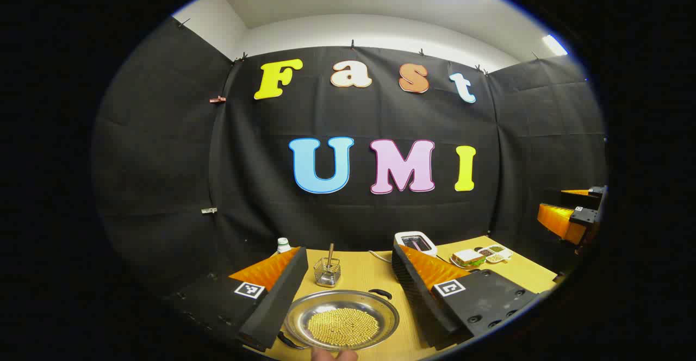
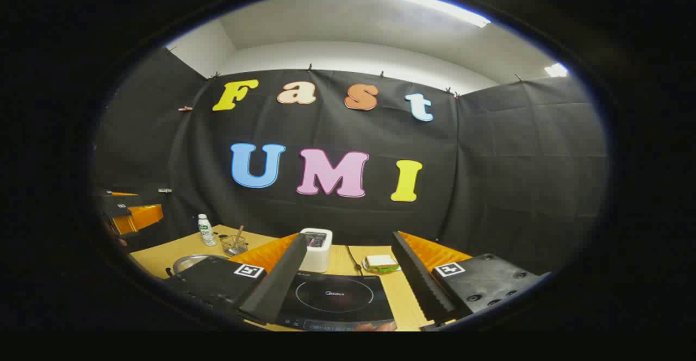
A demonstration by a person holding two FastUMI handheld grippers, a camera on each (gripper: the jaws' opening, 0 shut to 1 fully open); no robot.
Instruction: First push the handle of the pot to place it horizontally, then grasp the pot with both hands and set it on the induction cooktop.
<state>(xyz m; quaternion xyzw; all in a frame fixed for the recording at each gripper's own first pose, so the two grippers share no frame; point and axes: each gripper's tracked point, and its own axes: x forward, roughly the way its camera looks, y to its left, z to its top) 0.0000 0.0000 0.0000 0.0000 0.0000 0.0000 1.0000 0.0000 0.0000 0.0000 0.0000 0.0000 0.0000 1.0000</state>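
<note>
Steel pot (image 1: 342,323), filled with yellow beads, is seen low in the left gripper view between the parted fingers of the left gripper (image 1: 348,301), ungrasped; the induction cooktop (image 2: 334,298) lies bare between the parted right gripper (image 2: 348,290) fingers; both steps are judged undone.

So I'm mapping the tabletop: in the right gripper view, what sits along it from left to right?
Bottle → wire basket → toaster → sandwich. The induction cooktop lies nearer, in front of the toaster.
</note>
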